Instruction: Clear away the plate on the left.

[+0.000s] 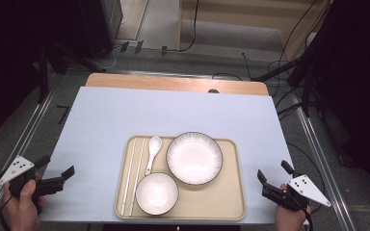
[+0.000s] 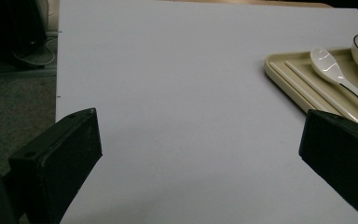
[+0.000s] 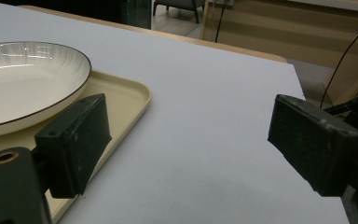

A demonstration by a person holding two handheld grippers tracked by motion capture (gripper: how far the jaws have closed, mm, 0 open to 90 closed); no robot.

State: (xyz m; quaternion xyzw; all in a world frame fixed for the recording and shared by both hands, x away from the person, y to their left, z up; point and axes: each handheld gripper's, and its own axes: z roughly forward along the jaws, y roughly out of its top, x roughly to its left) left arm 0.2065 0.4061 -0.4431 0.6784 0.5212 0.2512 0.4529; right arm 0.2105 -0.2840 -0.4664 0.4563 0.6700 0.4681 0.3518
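A beige tray (image 1: 231, 192) lies at the front middle of the table. On it are a pair of pale chopsticks (image 1: 132, 175) at the left, a white spoon (image 1: 152, 153), a wide dark-rimmed white dish (image 1: 194, 158) and a smaller white bowl (image 1: 156, 193) in front. My left gripper (image 1: 59, 166) is open over the sheet, left of the tray and apart from it. My right gripper (image 1: 272, 170) is open just right of the tray. The left gripper view shows the tray's corner (image 2: 284, 74), spoon (image 2: 328, 65) and chopsticks (image 2: 303, 86). The right gripper view shows the dish (image 3: 23, 84) on the tray (image 3: 126, 102).
A pale blue-grey sheet (image 1: 125, 115) covers the table, with a strip of wood (image 1: 173, 83) showing at the far edge. Cables and dark stands (image 1: 279, 72) sit on the floor beyond and to both sides. Bare sheet stretches behind the tray.
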